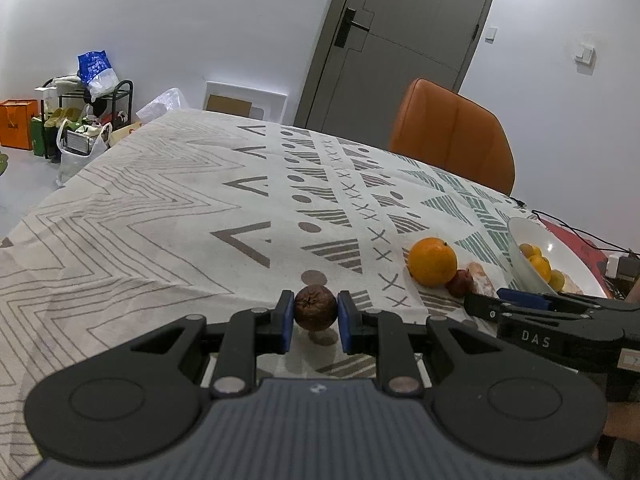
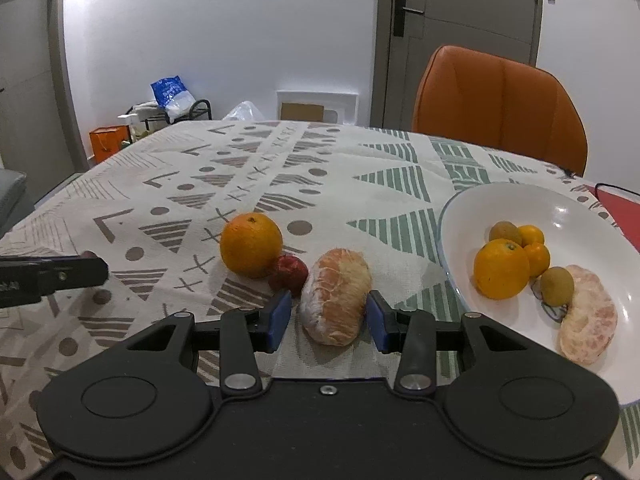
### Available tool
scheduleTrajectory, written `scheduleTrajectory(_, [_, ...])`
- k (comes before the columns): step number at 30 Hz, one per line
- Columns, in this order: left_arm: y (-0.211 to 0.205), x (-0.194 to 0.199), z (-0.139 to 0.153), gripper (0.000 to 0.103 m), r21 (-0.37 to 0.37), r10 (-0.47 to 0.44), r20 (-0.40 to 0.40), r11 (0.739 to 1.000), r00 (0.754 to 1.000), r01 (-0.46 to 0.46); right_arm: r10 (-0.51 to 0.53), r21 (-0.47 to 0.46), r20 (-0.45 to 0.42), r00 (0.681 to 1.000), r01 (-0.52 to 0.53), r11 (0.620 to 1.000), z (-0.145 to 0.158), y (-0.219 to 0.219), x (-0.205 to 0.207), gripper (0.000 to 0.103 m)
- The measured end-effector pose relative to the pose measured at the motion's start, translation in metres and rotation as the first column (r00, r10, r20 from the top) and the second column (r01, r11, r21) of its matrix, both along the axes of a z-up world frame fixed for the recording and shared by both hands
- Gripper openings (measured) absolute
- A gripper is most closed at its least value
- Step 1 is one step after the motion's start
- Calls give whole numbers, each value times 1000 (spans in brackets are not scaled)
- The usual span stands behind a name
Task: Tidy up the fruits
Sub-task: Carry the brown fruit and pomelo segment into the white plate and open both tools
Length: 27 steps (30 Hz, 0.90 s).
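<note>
My left gripper [image 1: 316, 314] is shut on a small brown wrinkled fruit [image 1: 315, 307] and holds it just above the patterned tablecloth [image 1: 160, 208]. My right gripper [image 2: 329, 316] is open, its blue pads on either side of a peeled pomelo piece [image 2: 336, 296] that lies on the cloth. An orange [image 2: 251, 244] and a small red fruit [image 2: 289, 274] sit just behind it; both also show in the left wrist view, the orange [image 1: 433, 261] and the red fruit [image 1: 459, 282]. A white bowl [image 2: 520, 204] on the right holds oranges, kiwis and a second pomelo piece [image 2: 588, 320].
An orange chair [image 2: 500, 104] stands at the table's far side, with a grey door [image 2: 460, 20] behind it. Black cables [image 1: 576, 236] and a red mat lie beyond the bowl. Bags and a shoe rack [image 1: 80, 116] sit on the floor at the far left.
</note>
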<state>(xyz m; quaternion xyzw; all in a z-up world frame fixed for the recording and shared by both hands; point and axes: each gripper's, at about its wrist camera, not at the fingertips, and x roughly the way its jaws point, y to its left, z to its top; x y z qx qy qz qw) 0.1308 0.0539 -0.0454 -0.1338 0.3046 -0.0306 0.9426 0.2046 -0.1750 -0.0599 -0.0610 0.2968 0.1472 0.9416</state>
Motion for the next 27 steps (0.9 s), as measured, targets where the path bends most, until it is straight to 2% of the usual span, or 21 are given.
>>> scheduleTrajectory(2, [-1, 0, 1, 21, 7, 0, -3, 1000, 1000, 0, -9, 8, 1, 1000, 9, 1000, 0, -1, 1, 40])
scheduleTrajectory(3, [-2, 0, 1, 21, 10, 0, -4, 1000, 1000, 0, -12, 7, 1, 1000, 12, 1000, 0, -1, 2, 35])
scheduleTrajectory(6, [-6, -1, 6, 21, 24, -4, 6, 1000, 1000, 4, -11, 21, -1, 1000, 11, 1000, 1, -4, 1, 33])
scheduleTrajectory(16, [-23, -4, 17, 21, 48, -25, 30, 999, 999, 23, 31, 112, 53, 998, -37, 993, 18, -23, -22, 32])
scheduleTrajectory(27, [-41, -7, 28, 21, 77, -43, 52, 996, 998, 39, 26, 183, 119, 993, -48, 982, 36, -46, -37, 32])
